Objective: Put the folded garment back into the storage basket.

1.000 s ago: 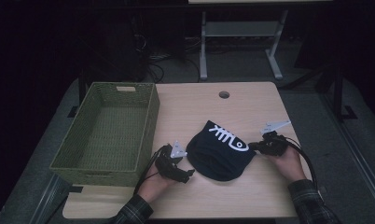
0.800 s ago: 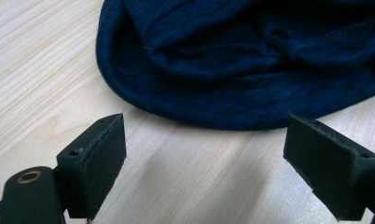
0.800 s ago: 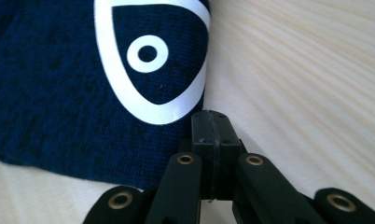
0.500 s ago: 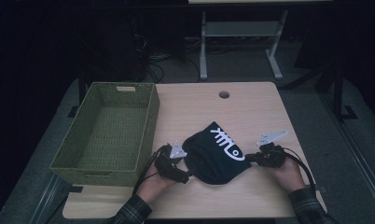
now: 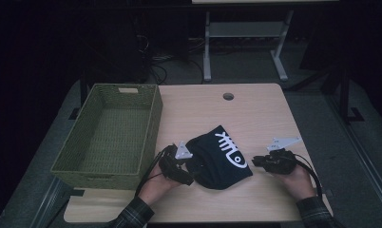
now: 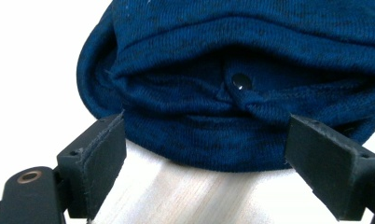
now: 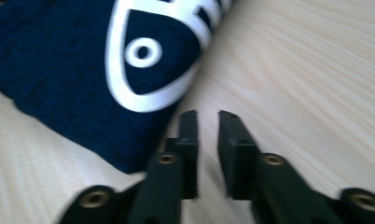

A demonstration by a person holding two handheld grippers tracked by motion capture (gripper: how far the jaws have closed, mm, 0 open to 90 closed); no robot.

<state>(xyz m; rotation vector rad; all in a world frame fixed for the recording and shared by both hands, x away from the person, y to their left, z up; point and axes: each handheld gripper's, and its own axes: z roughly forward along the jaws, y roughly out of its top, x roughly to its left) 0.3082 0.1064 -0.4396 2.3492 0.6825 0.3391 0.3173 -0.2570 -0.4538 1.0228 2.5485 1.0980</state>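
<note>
Pale table [image 5: 274, 118]: folding of the cloth [image 5: 222, 159] is judged underway. Left gripper [image 6: 209, 154] (jaws wide) must clamp its hem; right gripper [image 7: 208, 135], just parted slightly, grips nothing.

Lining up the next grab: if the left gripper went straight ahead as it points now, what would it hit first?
The left gripper would probably meet the folded edge of the dark blue cloth first; it lies just beyond the open jaws.

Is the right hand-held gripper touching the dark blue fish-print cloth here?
Apart. In the right gripper view, the right hand-held gripper has slightly parted jaws with nothing between them, and bare table shows between them and the cloth.
</note>
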